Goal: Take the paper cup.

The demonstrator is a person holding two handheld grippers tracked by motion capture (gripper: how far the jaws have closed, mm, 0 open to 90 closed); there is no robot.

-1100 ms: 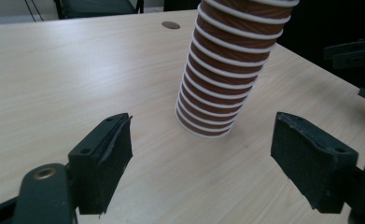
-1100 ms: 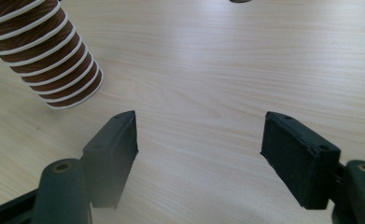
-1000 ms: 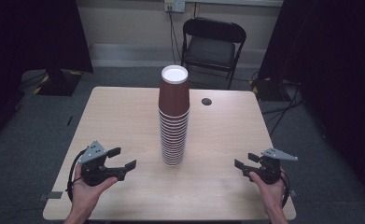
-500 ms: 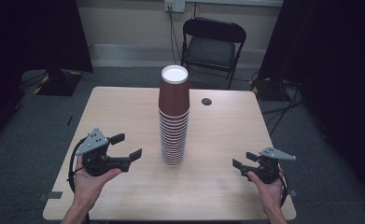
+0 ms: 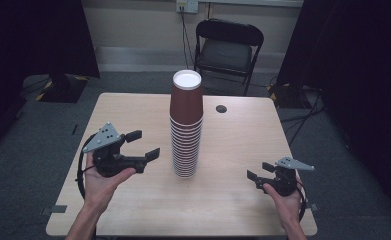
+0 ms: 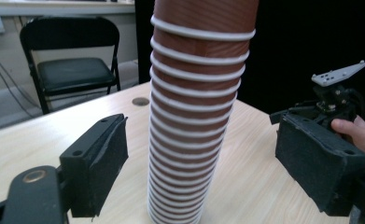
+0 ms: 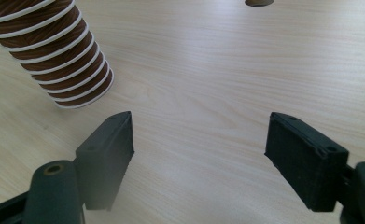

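Cups (image 5: 185, 125) — ribbed brown paper, white rolled rims — stand in a tall tapering stack mid-table (image 5: 233, 200). My left gripper (image 5: 143, 145) gapes beside them, unclenched; my right gripper (image 5: 257, 171) rests wide too — well apart.

Curtained lab: black drapes (image 5: 38, 35), folding chair (image 5: 228, 47)

In the lower left of the high view, the left hand (image 5: 100, 177) lies palm up under the left hand-held gripper (image 5: 144, 145), lifted and pointing toward the middle of the frame. Its jaws stand apart with nothing pressed between them. In the lower right, the right hand (image 5: 282, 196) cups the right hand-held gripper (image 5: 259, 170) low down, jaws wide and bare, having just been opening a little. Both forearms enter from the bottom edge
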